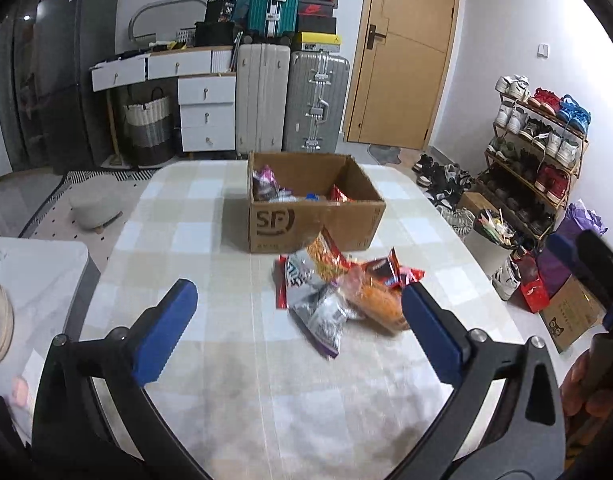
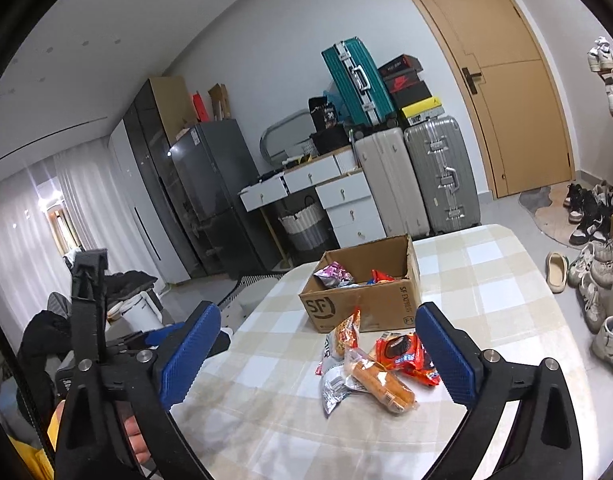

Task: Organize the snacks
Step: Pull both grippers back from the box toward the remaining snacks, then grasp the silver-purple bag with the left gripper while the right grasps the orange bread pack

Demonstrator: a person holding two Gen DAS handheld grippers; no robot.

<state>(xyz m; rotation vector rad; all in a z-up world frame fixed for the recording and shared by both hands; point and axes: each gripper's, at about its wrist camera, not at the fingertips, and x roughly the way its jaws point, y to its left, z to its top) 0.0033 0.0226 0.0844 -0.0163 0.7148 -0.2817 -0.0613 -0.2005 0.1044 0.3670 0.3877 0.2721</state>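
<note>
Hovering with left claw (image 1: 298,328) and right claw (image 2: 318,354) both released; lying at twelve o'clock: snack packets (image 2: 370,364), cardboard box (image 2: 362,300) on counter (image 2: 486,280).

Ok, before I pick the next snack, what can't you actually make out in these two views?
- Cardboard box contents: both views; its near wall hides the bottom, only a few packet tops show.
- Snack pile: left wrist view, motion-blurred; labels unreadable.
- Red cookie packet: right wrist view; right tongs finger covers its right end.
- Silver packet: partly under the orange one.
</note>
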